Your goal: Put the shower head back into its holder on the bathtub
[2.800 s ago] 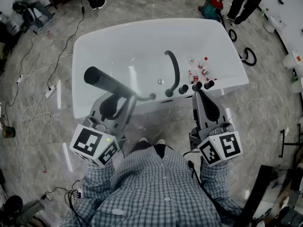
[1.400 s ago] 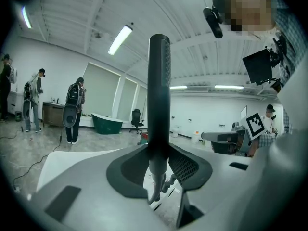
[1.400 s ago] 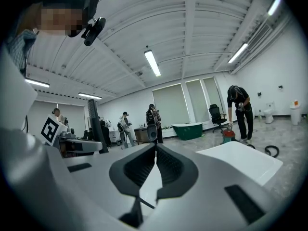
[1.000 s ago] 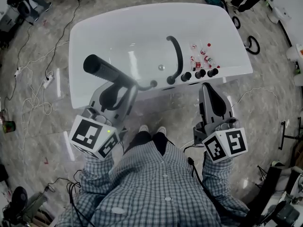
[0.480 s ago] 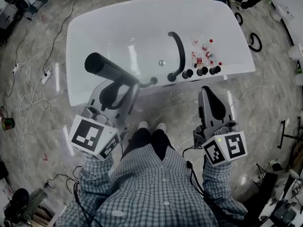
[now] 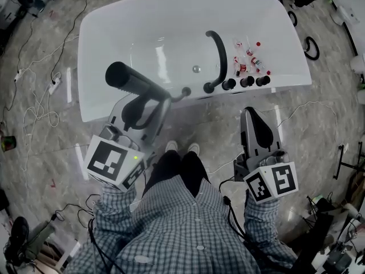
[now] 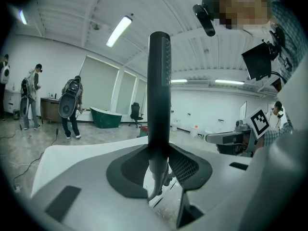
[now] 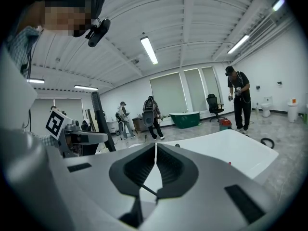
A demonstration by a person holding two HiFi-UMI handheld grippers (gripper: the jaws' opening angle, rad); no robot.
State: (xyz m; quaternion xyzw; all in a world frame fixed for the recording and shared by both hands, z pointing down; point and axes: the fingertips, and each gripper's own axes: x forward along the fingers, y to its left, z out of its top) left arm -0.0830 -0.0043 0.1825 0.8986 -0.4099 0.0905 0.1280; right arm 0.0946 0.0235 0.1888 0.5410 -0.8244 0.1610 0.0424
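Observation:
The black shower head (image 6: 132, 80) is clamped crosswise in my left gripper (image 6: 149, 104), over the floor just short of the white bathtub (image 6: 114, 27). Its round head points left and its thin end (image 6: 183, 91) reaches toward the tub's near rim. In the left gripper view the shower head (image 7: 159, 85) stands upright between the jaws of that gripper (image 7: 161, 163). A black curved spout (image 6: 217, 53) and a row of black knobs (image 6: 246, 81) sit on the near rim. My right gripper (image 6: 252, 119) is shut and empty, short of the knobs. Its jaws meet in the right gripper view (image 8: 155, 166).
Small red-and-white bottles (image 6: 249, 57) lie on the tub rim behind the knobs. Cables (image 6: 35, 116) and a power strip (image 6: 55, 84) lie on the floor at left, a dark hose ring (image 6: 312, 47) at right. My feet (image 6: 179, 148) stand close to the tub.
The tub has slid up and away in the head view. My right gripper has drawn back from the knobs. The left gripper still holds the shower head.

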